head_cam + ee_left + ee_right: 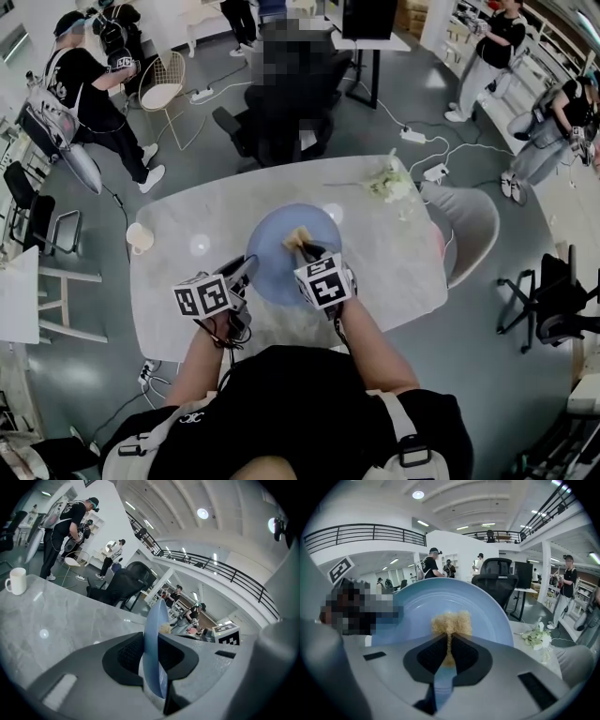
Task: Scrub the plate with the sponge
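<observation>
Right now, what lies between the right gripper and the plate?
The sponge, held in the right gripper against the plate; the right gripper view shows this.

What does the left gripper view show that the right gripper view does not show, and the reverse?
Only the left gripper view: a white mug, and the blue plate edge-on, its rim clamped in the left gripper. Only the right gripper view: the plate's face, white flowers, and the right gripper shut on the tan sponge. Both: the plate, the marble table, and the sponge, just a small patch behind the plate in the left one.
</observation>
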A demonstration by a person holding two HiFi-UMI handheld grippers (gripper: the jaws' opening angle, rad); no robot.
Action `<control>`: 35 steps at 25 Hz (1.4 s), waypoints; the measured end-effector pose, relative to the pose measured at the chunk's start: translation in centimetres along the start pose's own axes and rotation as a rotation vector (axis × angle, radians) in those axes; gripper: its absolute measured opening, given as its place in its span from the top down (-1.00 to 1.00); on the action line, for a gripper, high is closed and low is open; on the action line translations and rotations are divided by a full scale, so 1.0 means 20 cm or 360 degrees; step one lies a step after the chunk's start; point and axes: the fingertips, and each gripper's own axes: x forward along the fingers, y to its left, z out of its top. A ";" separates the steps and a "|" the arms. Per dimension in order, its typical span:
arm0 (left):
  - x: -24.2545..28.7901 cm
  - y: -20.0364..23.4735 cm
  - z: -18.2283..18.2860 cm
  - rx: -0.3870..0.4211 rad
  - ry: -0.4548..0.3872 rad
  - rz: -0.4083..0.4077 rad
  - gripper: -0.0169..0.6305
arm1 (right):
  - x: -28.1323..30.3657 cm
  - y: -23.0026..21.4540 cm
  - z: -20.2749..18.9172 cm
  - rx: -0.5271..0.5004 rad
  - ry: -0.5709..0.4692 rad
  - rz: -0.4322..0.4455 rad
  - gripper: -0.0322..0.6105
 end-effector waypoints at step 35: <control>-0.05 -0.07 0.05 -0.0012 -0.0108 -0.0105 0.72 | -0.10 -0.09 -0.09 -0.0156 0.0099 0.0083 0.81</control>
